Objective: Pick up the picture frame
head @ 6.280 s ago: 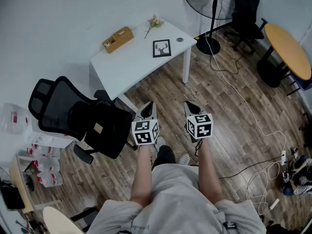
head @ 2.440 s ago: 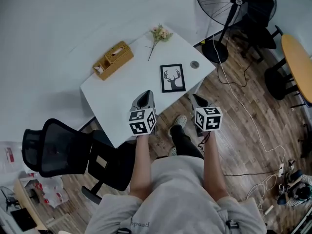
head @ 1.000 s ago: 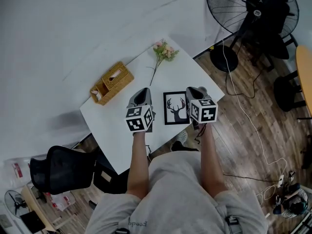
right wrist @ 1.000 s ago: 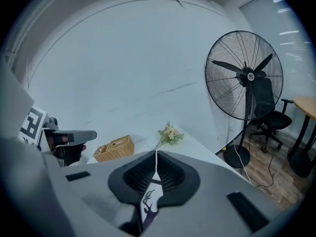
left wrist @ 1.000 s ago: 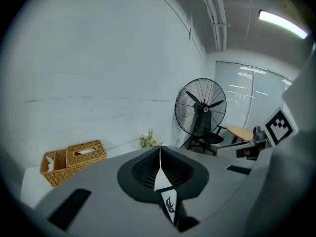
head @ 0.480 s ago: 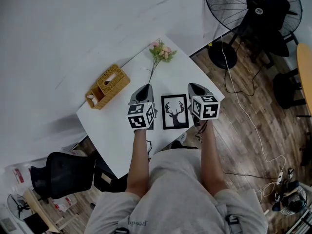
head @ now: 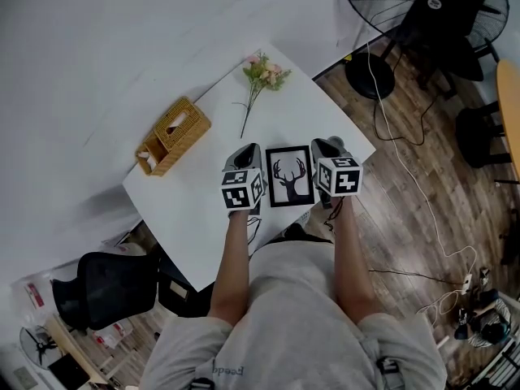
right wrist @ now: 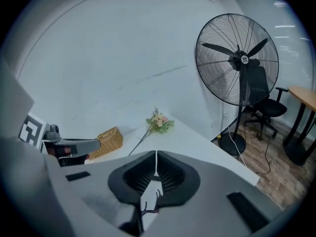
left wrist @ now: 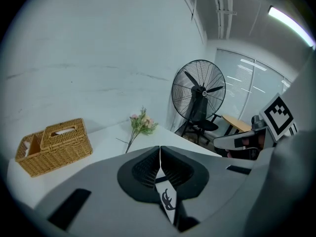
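My left gripper [head: 246, 154] has its jaws pressed together with nothing between them, and my right gripper [head: 326, 145] is closed and empty the same way. The picture frame [head: 290, 175], a black one with an antler print, lies flat on the white table [head: 195, 210] close to the edge nearest me, between my two grippers, one just beside each of its long sides. I cannot tell whether either touches it. A wicker box [head: 172, 135] sits along the table's wall-side edge and a flower sprig [head: 260, 75] lies near its far corner
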Motion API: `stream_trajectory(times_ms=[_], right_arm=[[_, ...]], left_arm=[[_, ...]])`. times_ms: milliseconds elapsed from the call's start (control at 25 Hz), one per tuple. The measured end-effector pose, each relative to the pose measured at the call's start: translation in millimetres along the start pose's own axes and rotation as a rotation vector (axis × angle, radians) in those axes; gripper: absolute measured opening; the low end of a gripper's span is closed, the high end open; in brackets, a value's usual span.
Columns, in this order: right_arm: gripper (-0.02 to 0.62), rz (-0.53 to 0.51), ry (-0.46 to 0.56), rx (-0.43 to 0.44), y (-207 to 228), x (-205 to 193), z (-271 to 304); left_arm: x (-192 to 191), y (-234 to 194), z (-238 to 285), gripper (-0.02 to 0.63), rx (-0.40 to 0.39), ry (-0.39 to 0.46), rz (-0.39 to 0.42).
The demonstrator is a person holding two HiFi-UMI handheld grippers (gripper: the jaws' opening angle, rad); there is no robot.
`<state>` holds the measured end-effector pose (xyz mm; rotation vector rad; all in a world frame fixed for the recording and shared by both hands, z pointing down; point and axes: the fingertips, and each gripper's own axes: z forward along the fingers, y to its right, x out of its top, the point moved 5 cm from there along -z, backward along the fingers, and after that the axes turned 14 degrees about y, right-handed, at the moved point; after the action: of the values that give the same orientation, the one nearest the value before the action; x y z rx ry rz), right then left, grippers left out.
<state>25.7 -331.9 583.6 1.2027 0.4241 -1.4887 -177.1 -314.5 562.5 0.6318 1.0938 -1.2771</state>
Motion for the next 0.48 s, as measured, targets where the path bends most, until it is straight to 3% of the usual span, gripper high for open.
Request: stream_trajectory(times_ms=[480], right_arm=[[0.025,0.017,-0.092,-0.012,1.2,-58.8,2.3]], left_arm=[[-65.2,3.5,3.0,0.026,-0.039,-0.114,-0.092]])
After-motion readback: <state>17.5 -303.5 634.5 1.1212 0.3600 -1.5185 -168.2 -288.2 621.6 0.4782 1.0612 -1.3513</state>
